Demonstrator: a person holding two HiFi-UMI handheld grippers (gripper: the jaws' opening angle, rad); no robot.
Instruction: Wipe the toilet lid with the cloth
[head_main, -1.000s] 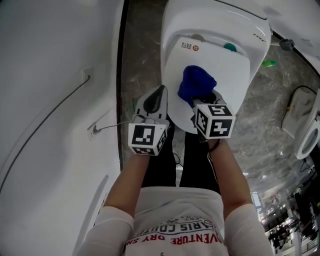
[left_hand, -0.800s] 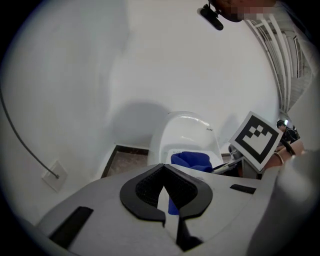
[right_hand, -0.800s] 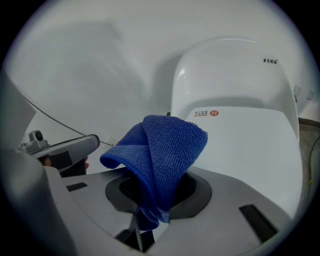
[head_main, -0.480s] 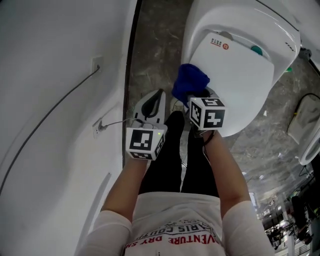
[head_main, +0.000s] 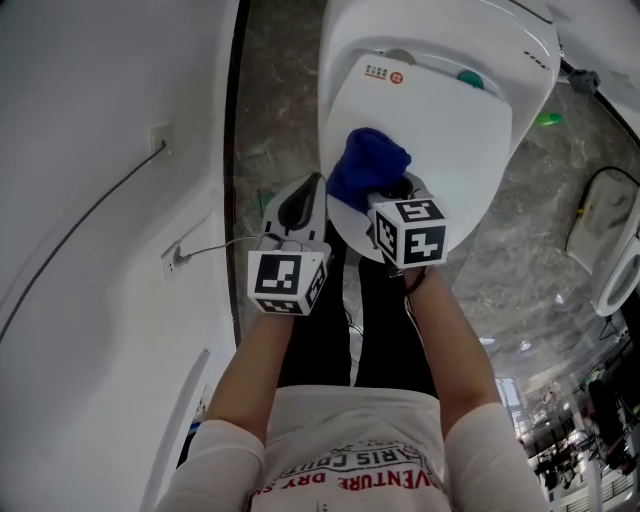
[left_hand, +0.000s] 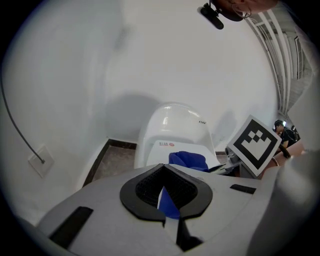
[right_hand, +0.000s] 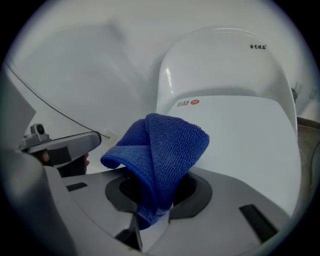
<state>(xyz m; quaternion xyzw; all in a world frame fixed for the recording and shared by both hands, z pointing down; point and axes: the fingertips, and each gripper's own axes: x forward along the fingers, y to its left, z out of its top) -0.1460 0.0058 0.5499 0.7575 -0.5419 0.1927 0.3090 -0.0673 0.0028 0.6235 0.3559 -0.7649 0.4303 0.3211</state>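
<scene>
Right gripper (head_main: 388, 192) clamps the blue cloth (head_main: 368, 165), bunched over the near-left part of the closed lid (head_main: 450, 140). Left gripper (head_main: 308, 192): jaws together, empty, just beside the lid's front edge.

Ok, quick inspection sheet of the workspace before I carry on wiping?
Surface: toilet lid closed, white, a sticker near its hinge.
Job's things: blue cloth bunched, over the lid's near-left part.
Clutter: small green item on the floor right of the toilet.
Grippers: right gripper shut on the cloth; left gripper jaws together, empty, beside the lid's left edge.
Cables: dark cable running along the wall; another cable on the floor at right.
Surroundings: white wall with a socket, grey marble floor.
</scene>
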